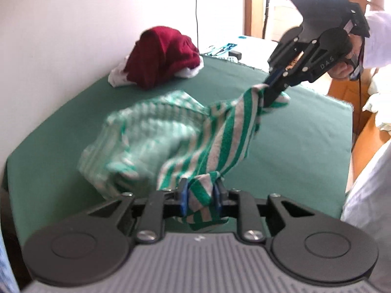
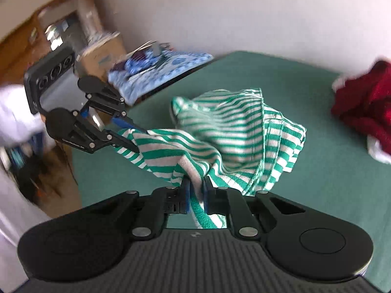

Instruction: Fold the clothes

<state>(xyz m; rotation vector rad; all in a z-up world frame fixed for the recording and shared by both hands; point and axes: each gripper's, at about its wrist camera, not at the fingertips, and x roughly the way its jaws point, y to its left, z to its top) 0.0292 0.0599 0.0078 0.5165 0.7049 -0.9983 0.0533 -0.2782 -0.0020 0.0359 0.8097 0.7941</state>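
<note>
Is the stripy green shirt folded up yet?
Not yet. The striped shirt hangs bunched and crumpled between the left gripper and right gripper, each pinching part of it above the green table.

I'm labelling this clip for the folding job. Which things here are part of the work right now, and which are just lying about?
In the job:
- striped garment, bunched and held up
- left gripper, shut on it
- right gripper, shut on it
- green table cover

Lying about:
- dark red garment on white cloth
- blue patterned cloth
- cardboard box
</note>
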